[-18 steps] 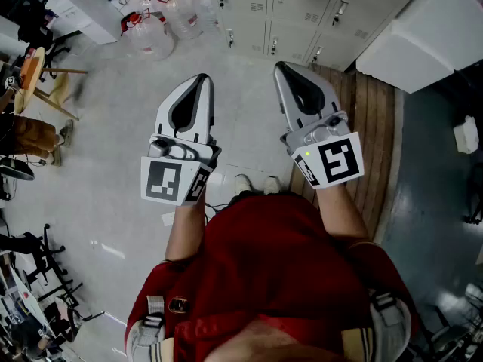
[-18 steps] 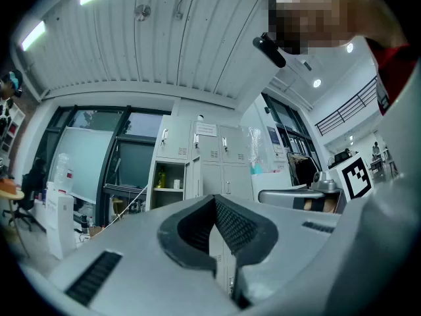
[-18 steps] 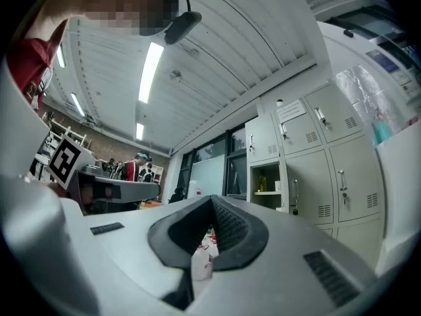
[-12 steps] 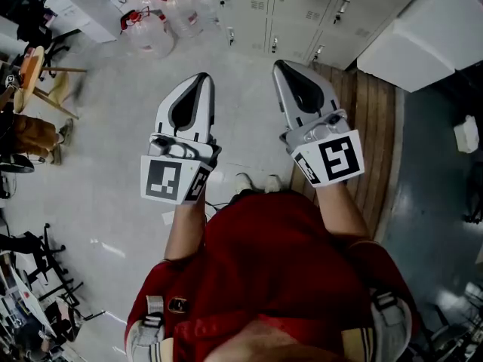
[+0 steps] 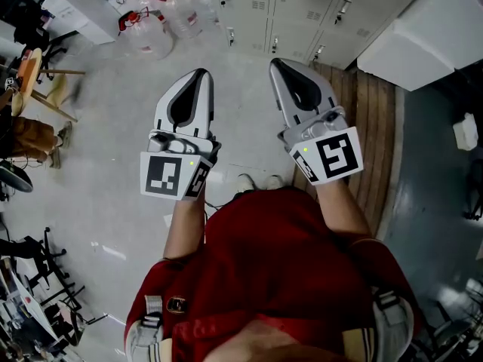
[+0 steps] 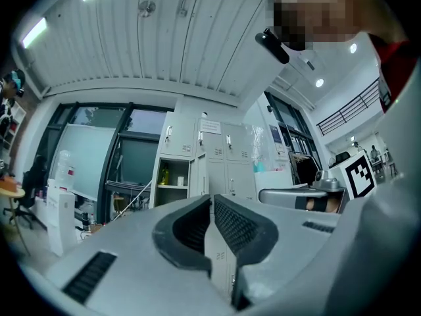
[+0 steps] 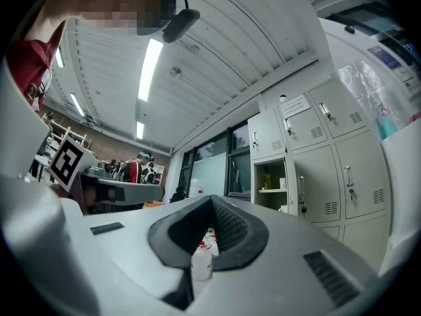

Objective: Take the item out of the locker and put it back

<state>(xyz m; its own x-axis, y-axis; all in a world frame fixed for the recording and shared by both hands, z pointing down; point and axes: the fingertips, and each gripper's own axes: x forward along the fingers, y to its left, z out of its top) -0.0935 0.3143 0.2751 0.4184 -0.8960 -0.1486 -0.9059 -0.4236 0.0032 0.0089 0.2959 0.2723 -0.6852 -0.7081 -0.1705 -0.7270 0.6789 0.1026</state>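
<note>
The item [image 6: 164, 175] (apparently a yellow bottle) stands on the shelf inside the open locker [image 6: 173, 199], well ahead of the left gripper [image 5: 198, 75] and right gripper [image 5: 275, 64], both clenched empty, so removal and return both appear outstanding.

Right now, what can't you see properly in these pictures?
- Open locker, left gripper view: lower part hidden behind the left gripper.
- Yellow bottle on its shelf: too small to tell what it is.
- Lockers, head view: cut off by the top edge; insides not shown.
- Shoes, head view: partly hidden by the red shirt.
</note>
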